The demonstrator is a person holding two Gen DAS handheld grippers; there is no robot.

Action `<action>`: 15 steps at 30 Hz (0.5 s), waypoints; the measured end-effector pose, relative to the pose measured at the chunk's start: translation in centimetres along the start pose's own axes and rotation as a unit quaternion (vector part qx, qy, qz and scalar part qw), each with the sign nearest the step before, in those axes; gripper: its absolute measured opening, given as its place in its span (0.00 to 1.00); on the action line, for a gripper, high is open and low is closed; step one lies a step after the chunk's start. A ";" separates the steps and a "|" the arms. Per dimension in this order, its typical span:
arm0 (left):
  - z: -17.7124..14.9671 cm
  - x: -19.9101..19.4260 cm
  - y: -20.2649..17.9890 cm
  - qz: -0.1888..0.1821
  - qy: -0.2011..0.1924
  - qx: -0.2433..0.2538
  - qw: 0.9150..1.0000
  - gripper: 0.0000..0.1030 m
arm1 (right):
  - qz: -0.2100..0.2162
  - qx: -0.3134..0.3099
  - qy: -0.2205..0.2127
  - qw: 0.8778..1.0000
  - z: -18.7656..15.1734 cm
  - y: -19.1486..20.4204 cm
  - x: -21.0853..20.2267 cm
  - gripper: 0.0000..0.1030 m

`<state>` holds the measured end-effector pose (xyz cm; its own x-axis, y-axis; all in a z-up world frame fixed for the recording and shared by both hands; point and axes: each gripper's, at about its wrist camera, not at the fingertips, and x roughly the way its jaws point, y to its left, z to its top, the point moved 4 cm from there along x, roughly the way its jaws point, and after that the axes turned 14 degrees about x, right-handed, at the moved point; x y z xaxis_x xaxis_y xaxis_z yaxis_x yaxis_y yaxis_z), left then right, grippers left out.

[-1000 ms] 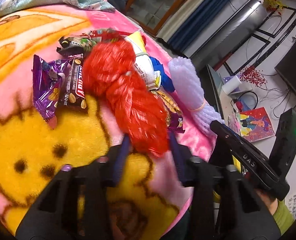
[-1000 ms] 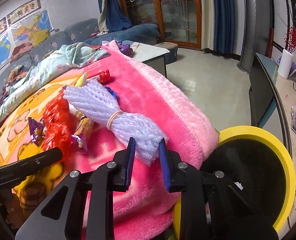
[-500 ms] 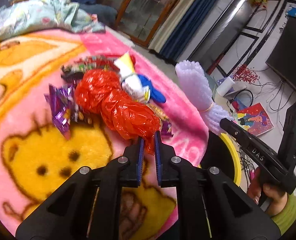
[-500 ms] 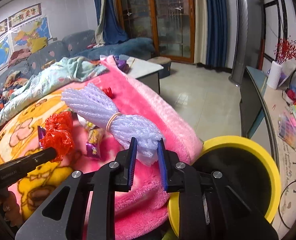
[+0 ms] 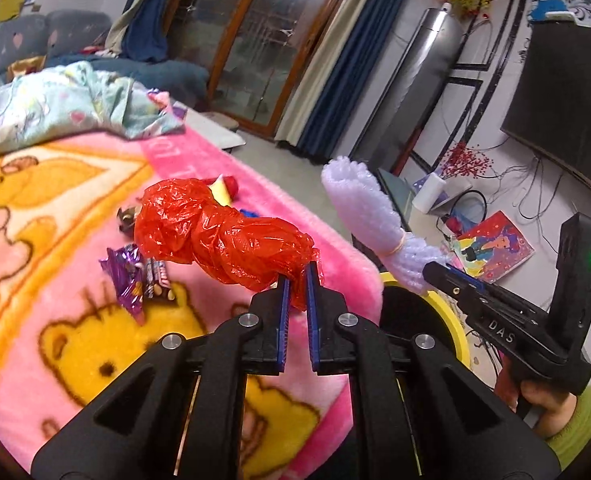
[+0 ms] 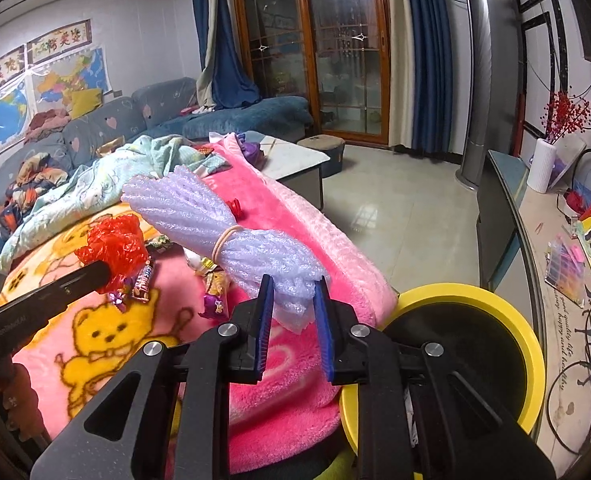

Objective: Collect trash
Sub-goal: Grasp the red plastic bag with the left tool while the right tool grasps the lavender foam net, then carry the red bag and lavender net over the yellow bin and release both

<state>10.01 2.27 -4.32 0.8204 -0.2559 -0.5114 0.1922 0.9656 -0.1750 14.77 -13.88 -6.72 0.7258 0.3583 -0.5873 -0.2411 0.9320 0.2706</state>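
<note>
Both grippers, left gripper [image 5: 296,289] pinching the red plastic bag [image 5: 223,236] and right gripper [image 6: 294,305] pinching the foam net [image 6: 231,228], are now lifting them off the blanket [image 5: 75,308] toward the yellow bin [image 6: 531,344].

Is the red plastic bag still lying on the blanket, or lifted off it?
Lifted. The left gripper is shut on the red plastic bag, which hangs bunched above the pink blanket, clear of the candy wrappers.

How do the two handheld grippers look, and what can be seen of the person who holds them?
Both the left gripper and the right gripper are matte black frames with silver pivot bolts and ridged blue pads on the fingers. The right gripper's side carries white letters "DAS" and a green indicator light. The right hand shows a green sleeve.
</note>
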 end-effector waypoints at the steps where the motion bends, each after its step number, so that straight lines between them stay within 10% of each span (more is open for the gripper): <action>1: 0.1 -0.2 -0.3 -0.001 -0.003 0.004 1.000 0.04 | 0.000 0.000 -0.001 1.000 0.0 0.1 -0.1 0.19; 15: 0.7 -0.1 -4.1 -0.031 -0.008 0.044 0.999 0.04 | -0.014 0.015 -0.012 1.000 0.4 -1.7 -2.0 0.19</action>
<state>9.54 -1.61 -3.02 0.8137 -0.3151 -0.4885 0.2889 0.9484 -0.1306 13.99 -16.16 -5.73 0.7467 0.3304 -0.5773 -0.2017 0.9395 0.2767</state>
